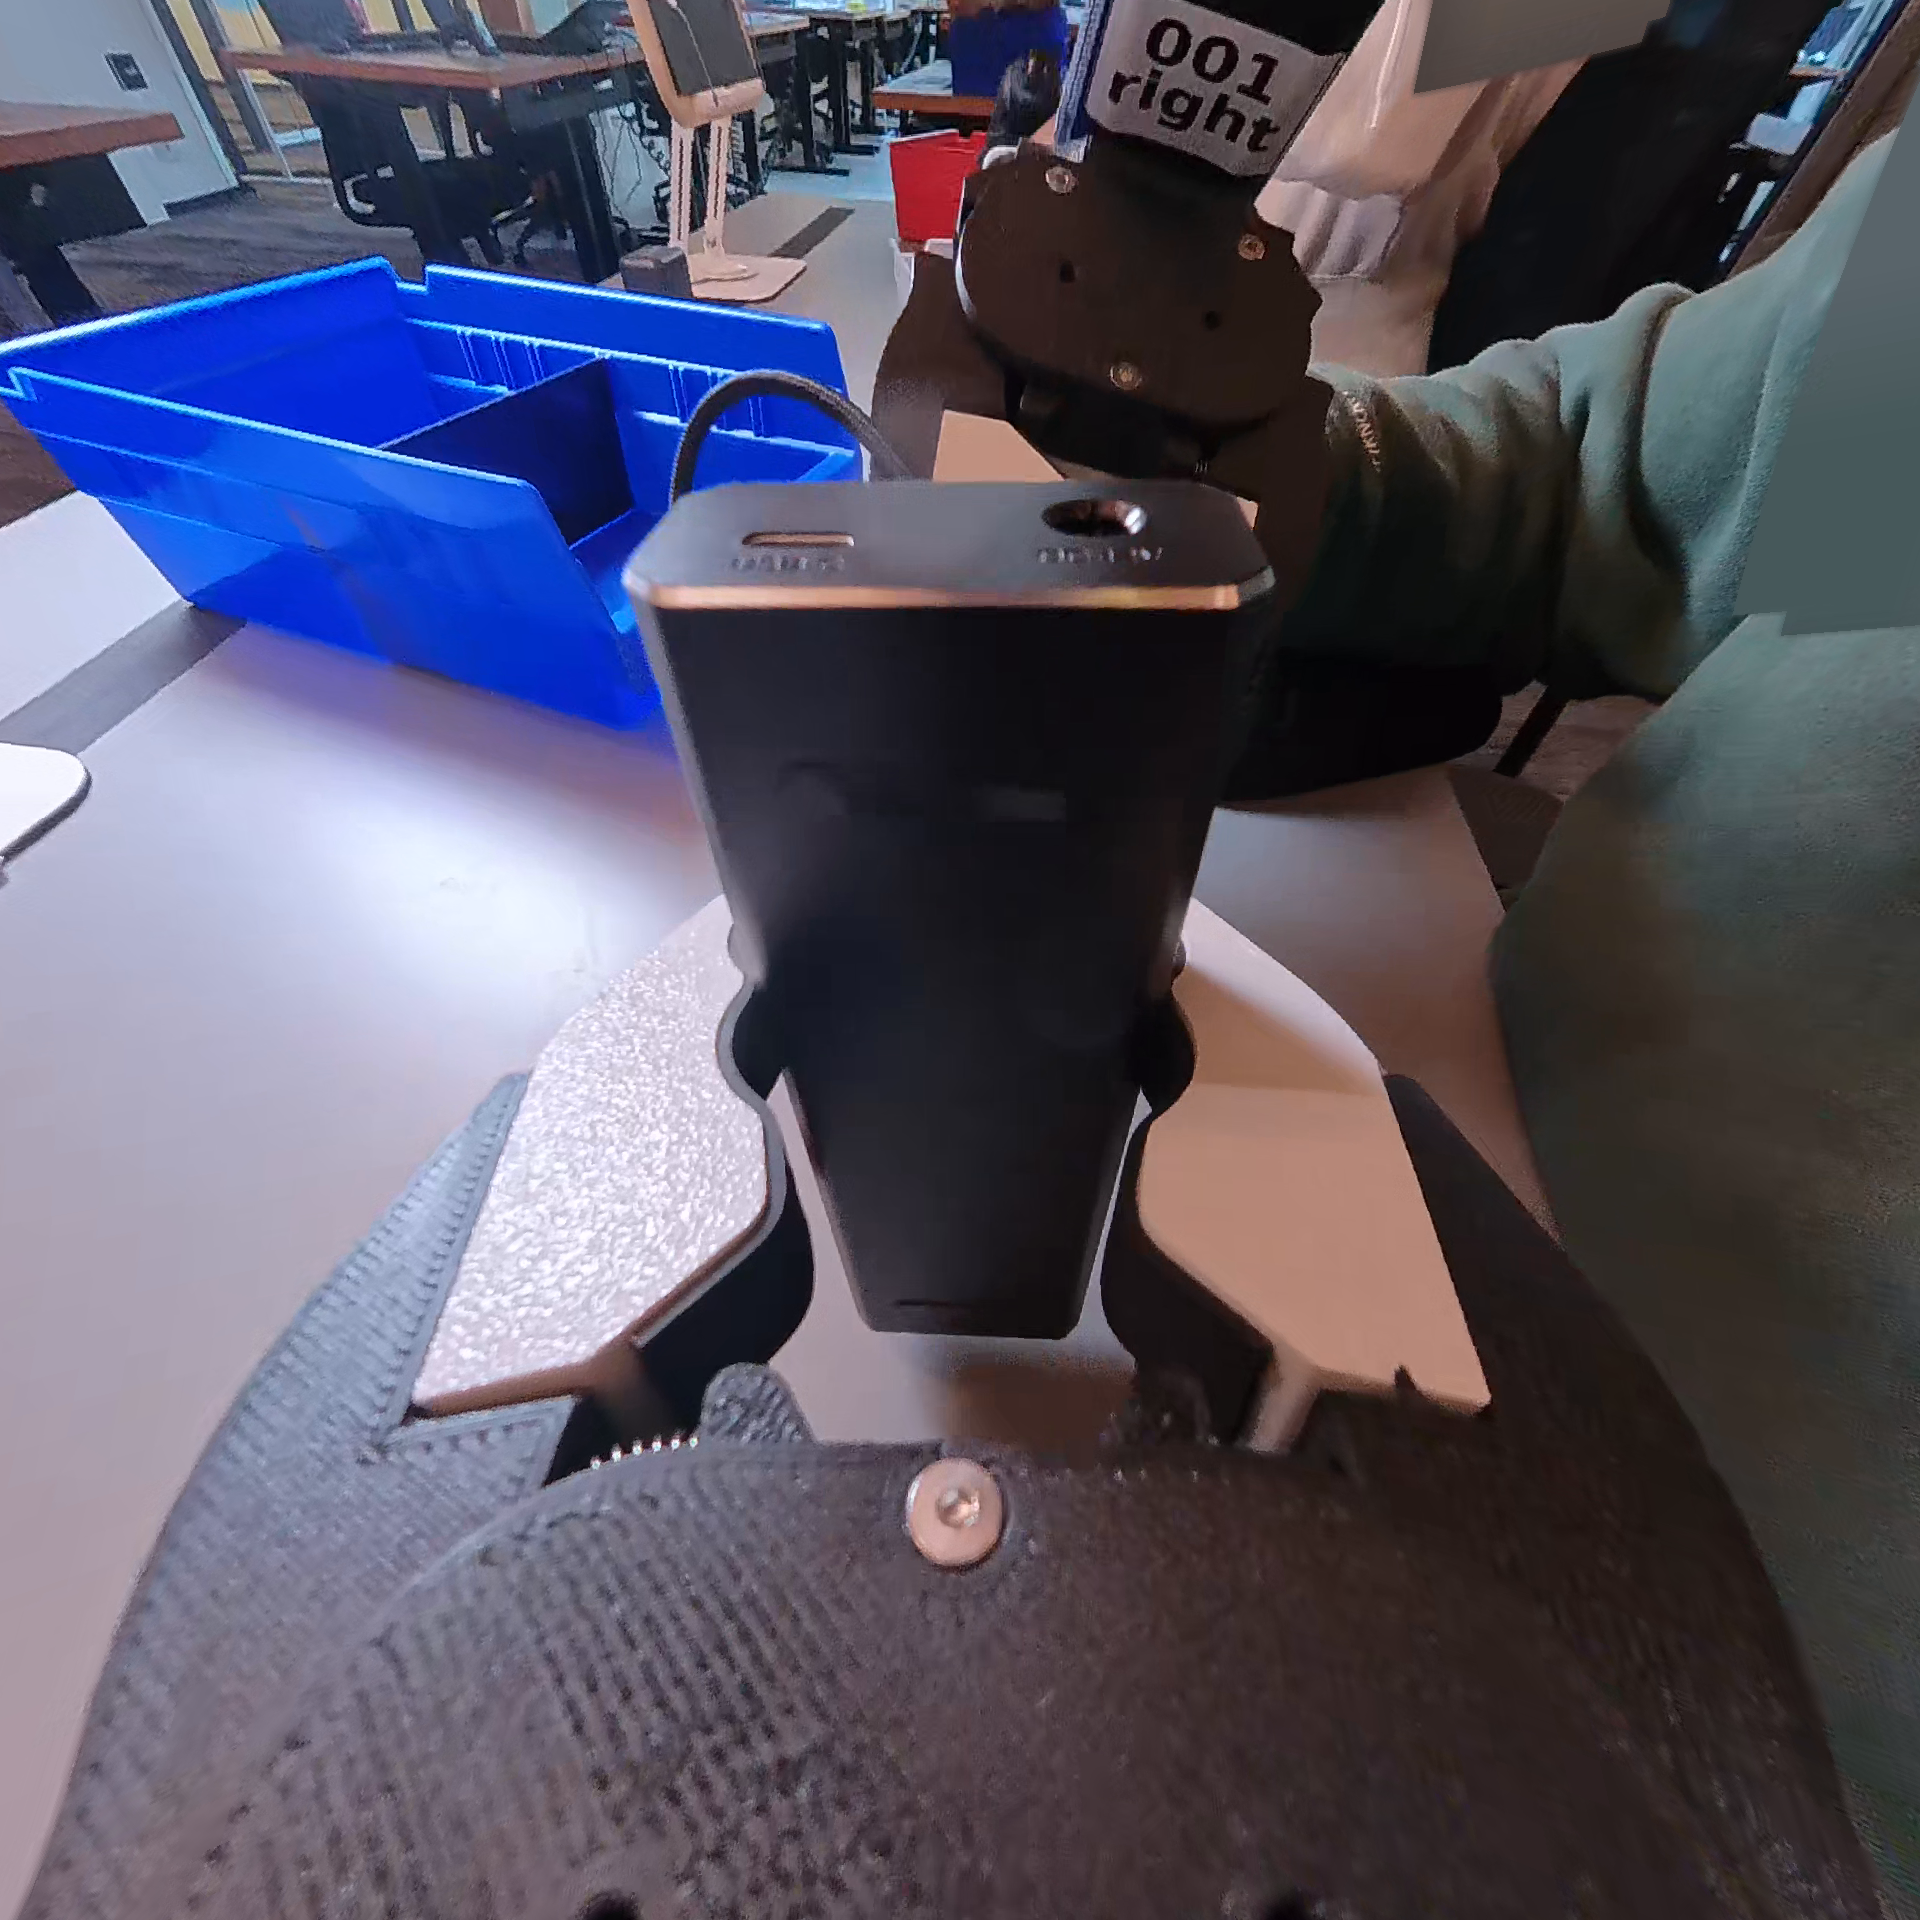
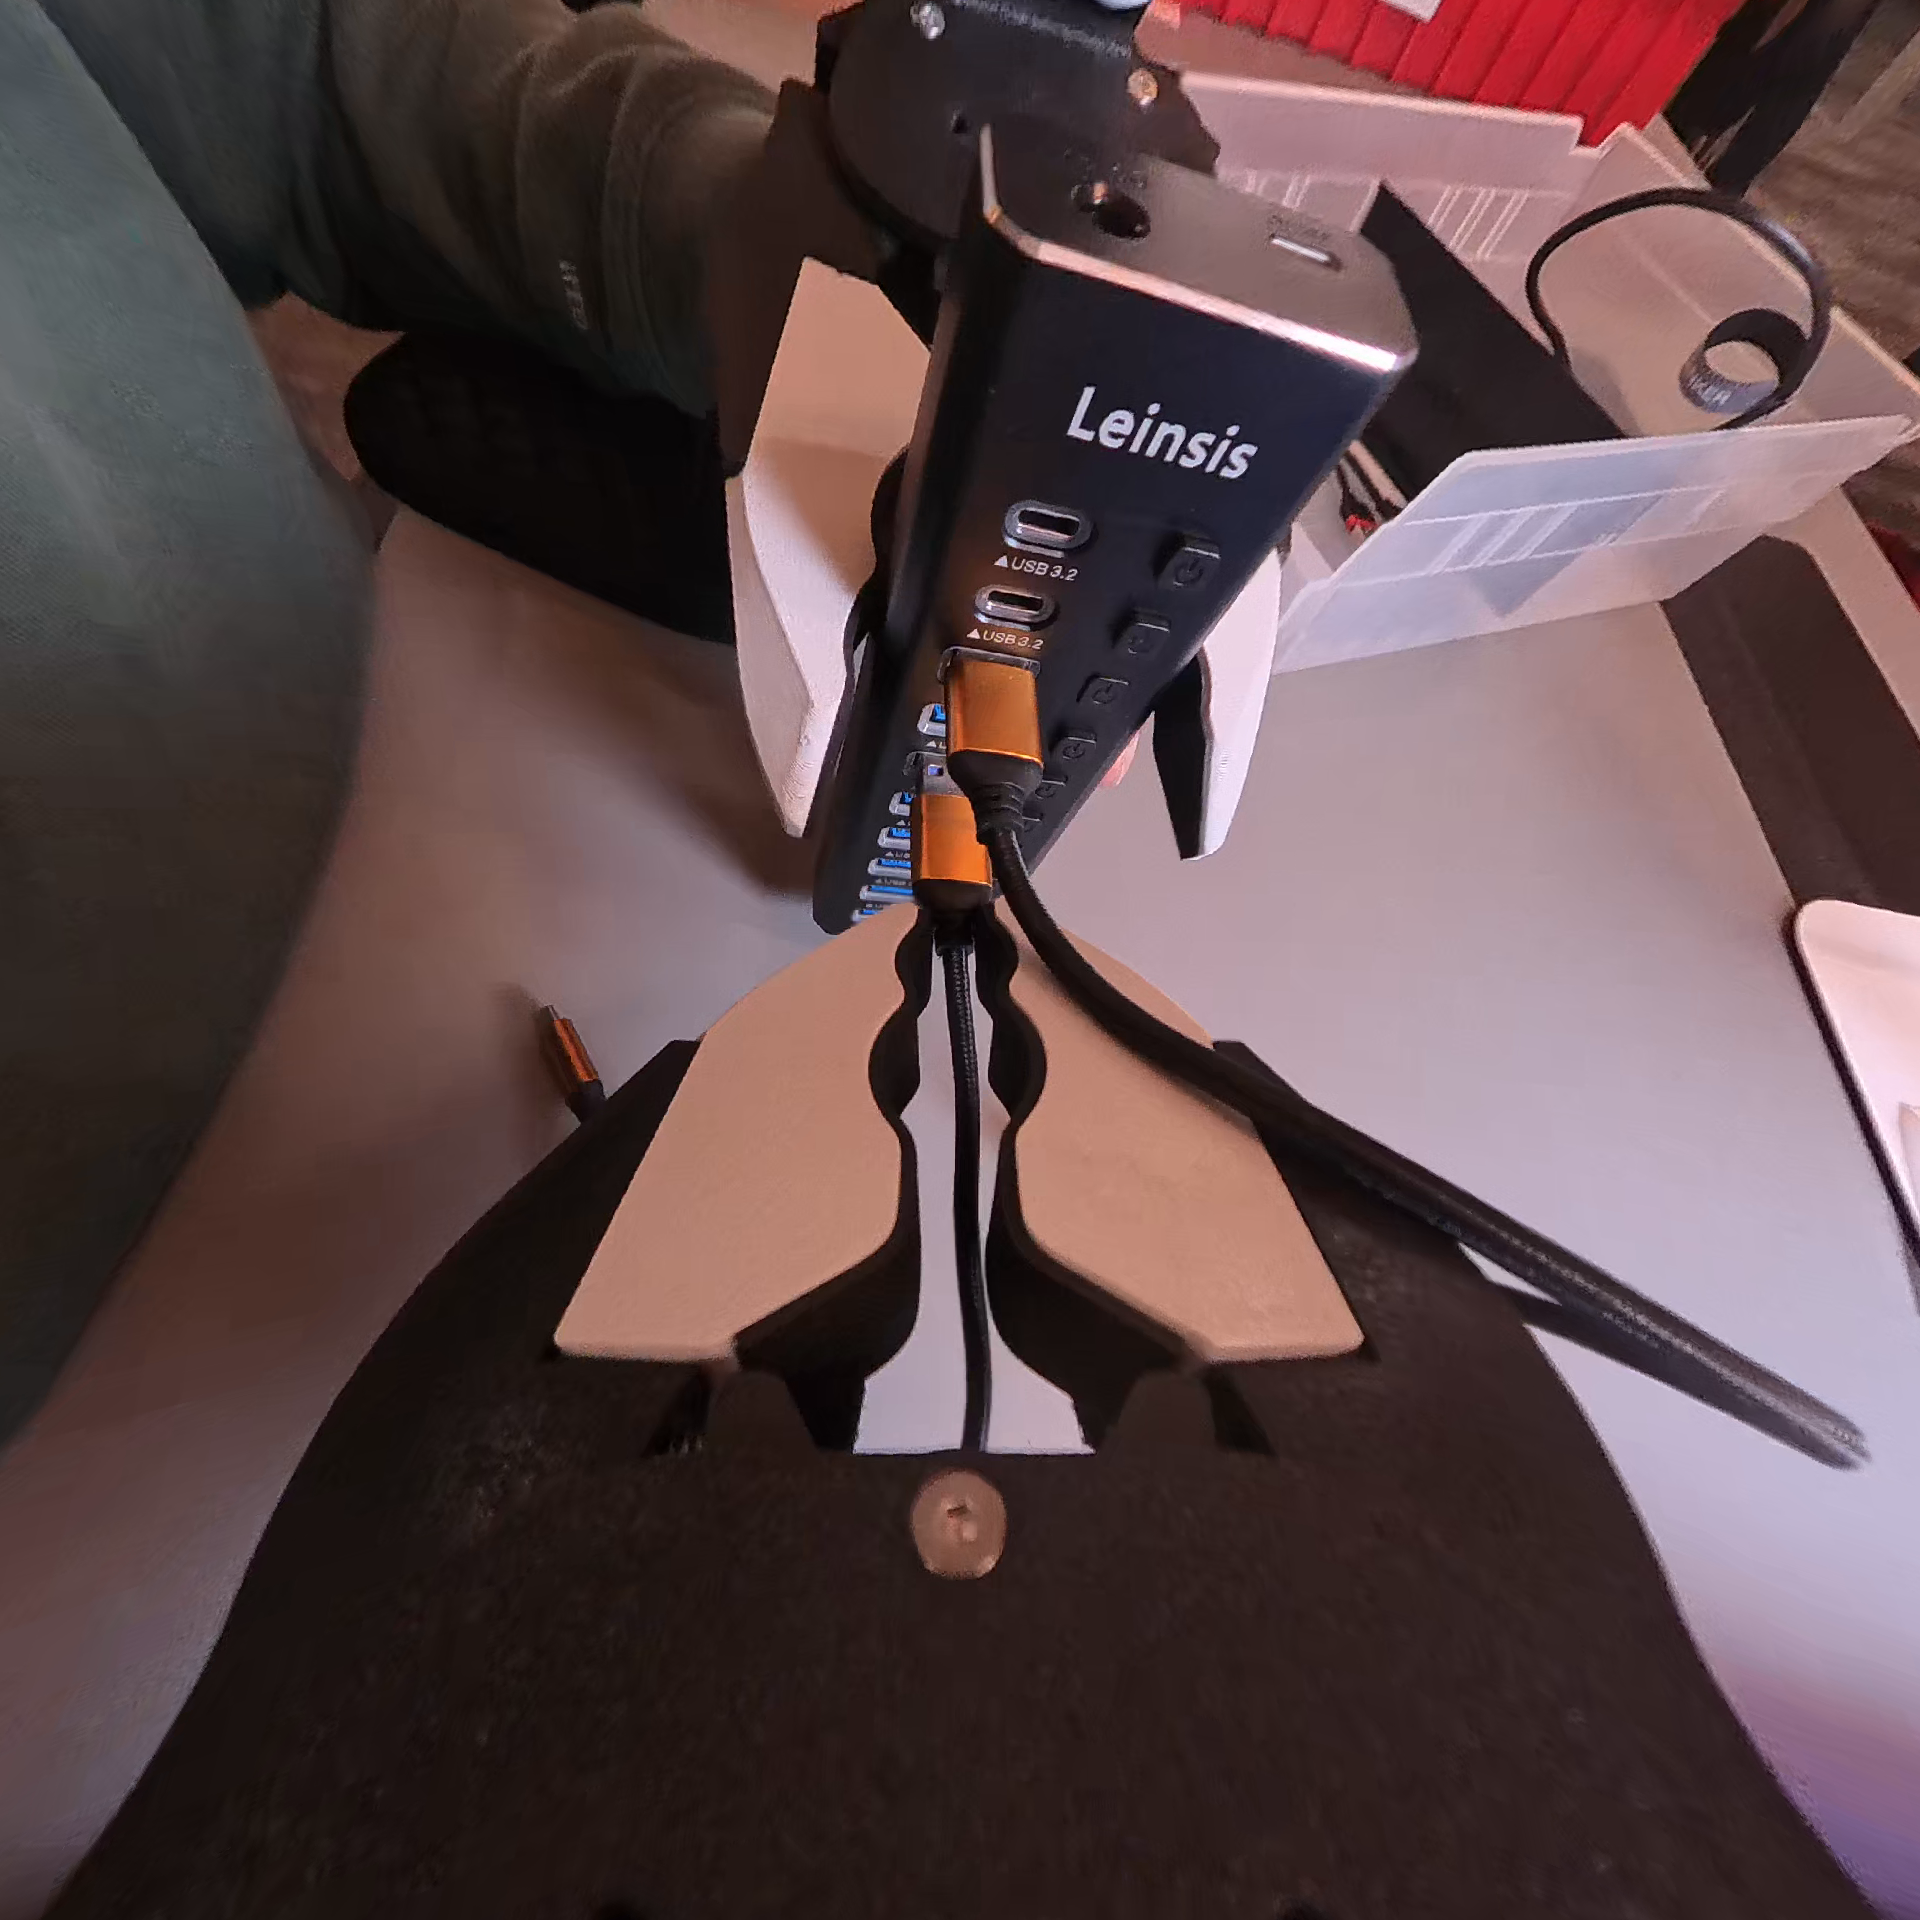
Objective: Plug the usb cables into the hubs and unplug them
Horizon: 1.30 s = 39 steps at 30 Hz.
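A black USB hub [image 1: 935,790] stands upright, and my left gripper [image 1: 956,1023] is shut on its lower body. In the right wrist view the hub [image 2: 1122,343] shows its port face, held between the left gripper's white fingers [image 2: 779,582]. Two orange plugs sit in its ports: an upper one [image 2: 992,717] with a thick black cable [image 2: 1455,1226], and a lower one [image 2: 945,852]. My right gripper [image 2: 956,935] is shut on the thin braided cable [image 2: 966,1195] just behind the lower plug. The right gripper's black body [image 1: 1132,301] shows behind the hub.
A blue divided bin [image 1: 312,499] stands on the grey table at the left. A clear plastic bin [image 2: 1558,540] and a coiled black cable [image 2: 1714,312] lie at the far right. A loose orange plug [image 2: 571,1060] lies on the table. A person's green sleeve [image 1: 1558,499] is close by.
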Each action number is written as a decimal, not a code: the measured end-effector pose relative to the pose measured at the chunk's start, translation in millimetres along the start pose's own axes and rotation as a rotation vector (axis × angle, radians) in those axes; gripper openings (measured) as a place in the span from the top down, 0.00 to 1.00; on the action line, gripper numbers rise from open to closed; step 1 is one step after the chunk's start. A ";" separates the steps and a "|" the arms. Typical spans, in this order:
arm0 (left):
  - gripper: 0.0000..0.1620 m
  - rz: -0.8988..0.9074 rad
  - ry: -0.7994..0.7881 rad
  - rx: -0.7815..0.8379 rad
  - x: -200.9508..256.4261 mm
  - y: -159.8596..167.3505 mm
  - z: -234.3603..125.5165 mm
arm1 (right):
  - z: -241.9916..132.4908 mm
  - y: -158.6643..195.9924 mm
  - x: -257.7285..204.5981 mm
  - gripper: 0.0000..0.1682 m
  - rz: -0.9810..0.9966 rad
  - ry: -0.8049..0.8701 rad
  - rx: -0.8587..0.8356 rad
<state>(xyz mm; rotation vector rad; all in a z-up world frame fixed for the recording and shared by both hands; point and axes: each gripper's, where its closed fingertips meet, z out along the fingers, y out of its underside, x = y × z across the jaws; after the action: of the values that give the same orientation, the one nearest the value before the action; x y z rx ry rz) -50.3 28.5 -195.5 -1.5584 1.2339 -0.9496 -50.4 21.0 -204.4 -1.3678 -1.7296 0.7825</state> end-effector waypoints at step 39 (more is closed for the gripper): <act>0.59 0.108 0.033 -0.119 4.0 22.3 -21.4 | 10.8 -17.3 -9.5 0.96 0.051 0.048 0.224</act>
<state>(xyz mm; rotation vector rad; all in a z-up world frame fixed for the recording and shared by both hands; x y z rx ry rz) -75.9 18.6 -210.3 -1.5562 1.4049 -0.8490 -67.1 7.8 -197.3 -1.2718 -1.5251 0.9345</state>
